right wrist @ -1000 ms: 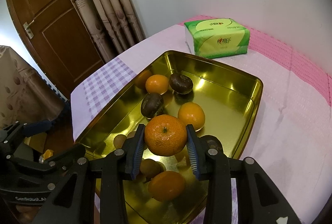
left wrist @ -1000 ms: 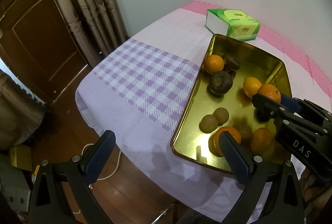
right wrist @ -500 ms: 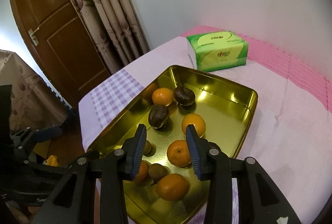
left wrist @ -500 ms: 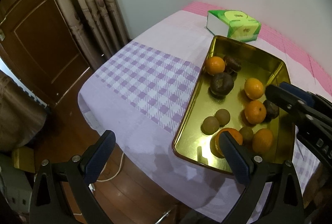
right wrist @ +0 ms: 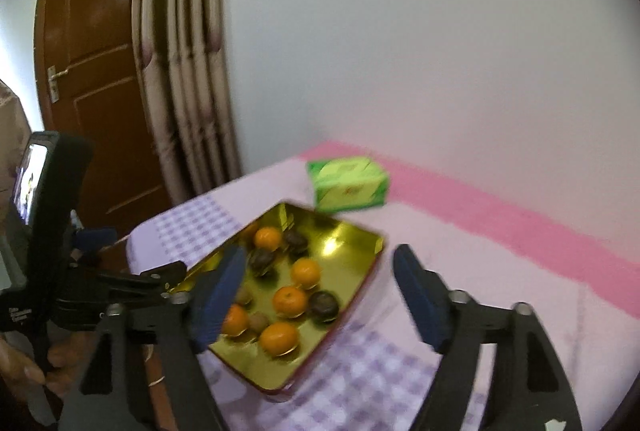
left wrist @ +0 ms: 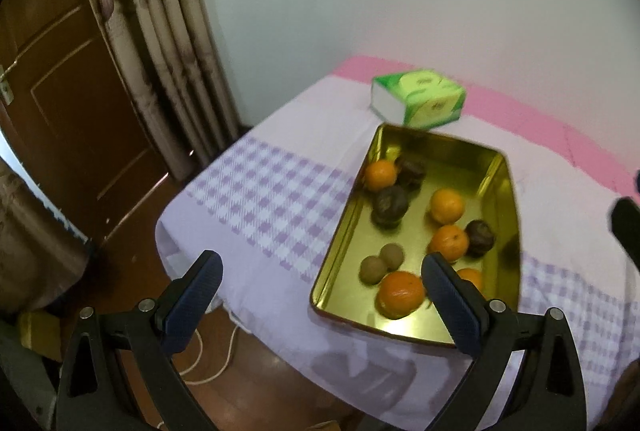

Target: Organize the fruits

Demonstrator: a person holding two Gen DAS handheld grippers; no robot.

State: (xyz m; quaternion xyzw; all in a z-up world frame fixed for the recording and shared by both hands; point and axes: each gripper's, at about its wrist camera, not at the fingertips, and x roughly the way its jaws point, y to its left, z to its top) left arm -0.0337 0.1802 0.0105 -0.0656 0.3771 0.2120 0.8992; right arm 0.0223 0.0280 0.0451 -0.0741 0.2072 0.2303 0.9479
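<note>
The right claw [right wrist: 320,287] has its jaws swinging apart and nothing sits between them; it hangs above the counter [right wrist: 460,271], with the gold tray [right wrist: 360,243] showing through the gap at about 10 o'clock of its midpoint. The left claw [left wrist: 322,295] is spread wide and empty, poised over the near corner of the cloth [left wrist: 260,199], its right finger overlapping the tray's near end in the left wrist view.

All the fruit lies in the tray [left wrist: 508,191]. In the left wrist view, oranges [left wrist: 447,206] are scattered through it: one at 11 o'clock by the far left wall, two near the middle, one large one at 6 o'clock, and one partly hidden behind the claw finger. Three dark fruits [left wrist: 390,201] sit at roughly 11, 10 and 3 o'clock of the tray's centre, the first touching the far orange. Two small brown fruits [left wrist: 380,261] lie side by side at 7 o'clock, touching each other. The right wrist view is blurred, so a third small brown fruit there may be real, though it is hard to be sure.

A green tissue pack [left wrist: 418,103] rests on the cloth just beyond the tray's far end, at 12 o'clock. A door [left wrist: 68,119] and curtain [left wrist: 160,31] stand at 9 to 10 o'clock.
</note>
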